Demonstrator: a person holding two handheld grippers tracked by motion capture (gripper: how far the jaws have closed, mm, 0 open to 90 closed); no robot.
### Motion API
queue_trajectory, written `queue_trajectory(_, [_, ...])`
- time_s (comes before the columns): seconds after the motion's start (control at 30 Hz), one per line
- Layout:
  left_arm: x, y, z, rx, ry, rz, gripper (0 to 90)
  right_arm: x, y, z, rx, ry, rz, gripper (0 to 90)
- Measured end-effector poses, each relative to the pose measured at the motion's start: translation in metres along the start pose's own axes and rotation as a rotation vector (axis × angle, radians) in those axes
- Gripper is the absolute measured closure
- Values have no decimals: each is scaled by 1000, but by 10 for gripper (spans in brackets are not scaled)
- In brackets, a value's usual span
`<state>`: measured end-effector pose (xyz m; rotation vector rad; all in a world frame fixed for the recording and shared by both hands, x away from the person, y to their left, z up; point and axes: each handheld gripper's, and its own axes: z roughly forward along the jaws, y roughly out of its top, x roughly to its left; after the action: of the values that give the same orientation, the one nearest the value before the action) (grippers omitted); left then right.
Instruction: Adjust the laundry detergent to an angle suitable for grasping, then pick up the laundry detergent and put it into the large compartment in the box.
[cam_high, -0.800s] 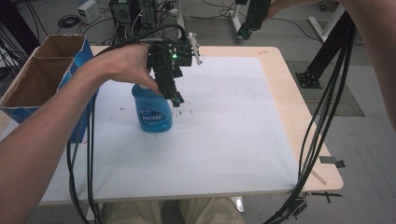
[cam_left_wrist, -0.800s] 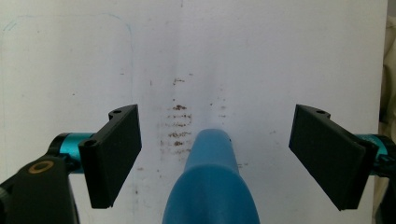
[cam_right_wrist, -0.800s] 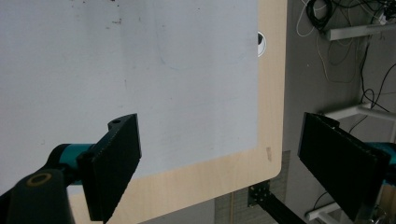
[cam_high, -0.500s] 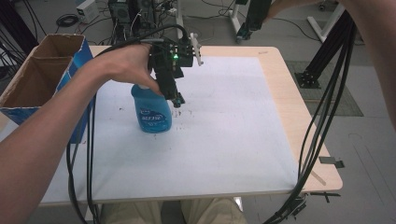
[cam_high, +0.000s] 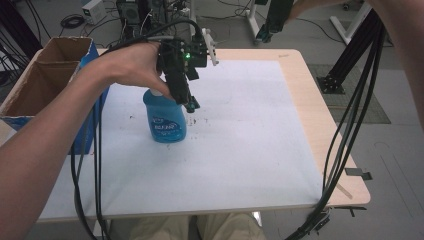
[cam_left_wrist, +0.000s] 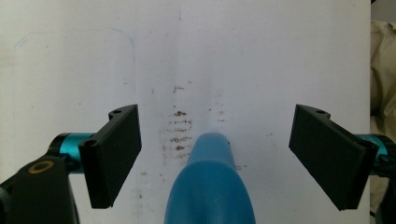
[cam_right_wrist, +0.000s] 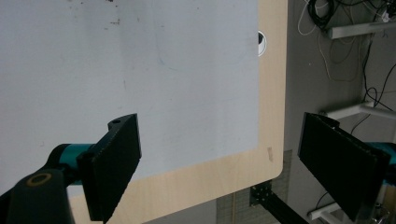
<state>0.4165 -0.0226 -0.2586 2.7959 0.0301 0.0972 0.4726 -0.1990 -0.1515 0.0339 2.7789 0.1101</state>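
I'm holding my left claw (cam_high: 190, 106) right over the blue bottle (cam_high: 165, 117), which is standing upright on the white sheet (cam_high: 240, 135) toward the left side of the table (cam_high: 310, 107). From the high view I'm reading a white label on the bottle's front with pale lettering — it looks like "BLEND" or something close, but it is too blurred to be sure, and the smaller print under it is unreadable.

Looking along my left claw, I'm seeing the bottle's rounded blue top (cam_left_wrist: 210, 186) rising from the bottom edge, sitting between my two black jaws. They are spread wide, neither one touching the plastic. That close view is also giving me a patch of brown smudges (cam_left_wrist: 180, 133) on the sheet just past the bottle, which show from above as little dark specks.

The high view is adding what the claw cameras miss: my left hand (cam_high: 127, 65) wrapped around the handle, a green light glowing on the claw body, and an open cardboard box (cam_high: 35, 85) with a blue side at the table's left edge.

My right claw (cam_right_wrist: 219, 163) is hanging high over the table's far corner — jaws wide apart, nothing between them, the wooden edge (cam_right_wrist: 271, 93) and the floor cables (cam_right_wrist: 345, 14) beyond it below.
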Motion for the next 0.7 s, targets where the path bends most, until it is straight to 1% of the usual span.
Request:
queue_trajectory(0.03, [1, 1, 0, 9, 3, 7, 169, 0, 0, 0, 0, 0, 0, 125])
queue_trajectory(0.1, [2, 1, 1, 14, 0, 8, 169, 1, 0, 0, 1, 0, -1, 125])
queue_trajectory(0.17, [2, -2, 1, 13, -5, 13, 169, 1, 0, 0, 1, 3, -3, 126])
queue_trajectory(0.2, [2, -3, 1, 16, -5, 23, 169, 1, 0, -1, -1, -1, -7, 125])
queue_trajectory(0.23, [2, -5, 1, 14, -7, 22, 169, 2, 0, -1, 4, -1, -1, 125])
queue_trajectory(0.27, [2, -7, 0, 23, -9, 33, 169, 1, -1, -2, 1, -2, -8, 125])
queue_trajectory(0.4, [4, -19, -2, 25, -10, 14, 169, 1, -2, -2, 5, -10, -4, 125])
queue_trajectory(0.43, [4, -22, -4, 26, -9, 10, 169, 2, -2, 0, 10, -10, -10, 126])
queue_trajectory(0.57, [6, -35, -8, 20, -7, -12, 169, 0, -1, 0, 2, -9, -10, 125])
queue_trajectory(0.6, [6, -38, -10, 11, -7, -21, 169, 0, 0, 0, 1, -6, -8, 125])
queue_trajectory(0.63, [6, -42, -12, 13, -6, -24, 169, 0, 1, 1, 1, -4, -10, 126])
queue_trajectory(0.7, [6, -45, -13, 13, -5, -25, 169, 0, 2, 2, 2, -3, -16, 125])
